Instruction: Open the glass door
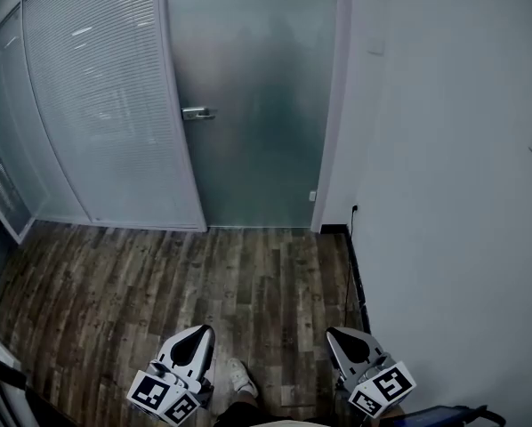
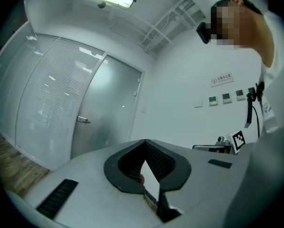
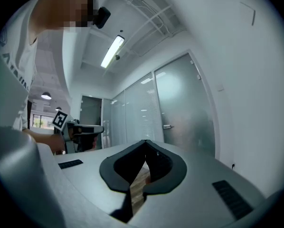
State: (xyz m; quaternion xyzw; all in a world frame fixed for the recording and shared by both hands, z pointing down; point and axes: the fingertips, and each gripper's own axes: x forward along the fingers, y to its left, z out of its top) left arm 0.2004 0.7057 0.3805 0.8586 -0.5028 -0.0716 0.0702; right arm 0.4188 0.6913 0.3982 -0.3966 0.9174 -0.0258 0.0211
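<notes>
The tall frosted glass door (image 1: 257,105) stands shut at your 12 o'clock, well apart from both grippers, with bare floor between. Its small silver metal lever handle (image 1: 197,112) sits at the door's left edge, at about 11 o'clock from where you stand, and points right across the glass. Just left of it runs the slatted white blind partition (image 1: 97,96); the plain white wall (image 1: 444,149) closes the door's right side at 2 o'clock.

The dark wood plank floor (image 1: 159,283) lies under you. The left gripper (image 1: 195,338) hangs at 7 o'clock and the right gripper (image 1: 342,341) at 5 o'clock, both held level. Each has its jaws together with nothing between them.

The step in hand looks like the approach. Walk up until the lever is in easy reach, and part the jaws before you arrive. The left gripper is probably the better choice, since the lever lies on that side. Come at the lever square and set the pads around its free end. The hinges are likely at the wall side, so leave room for the swing.
</notes>
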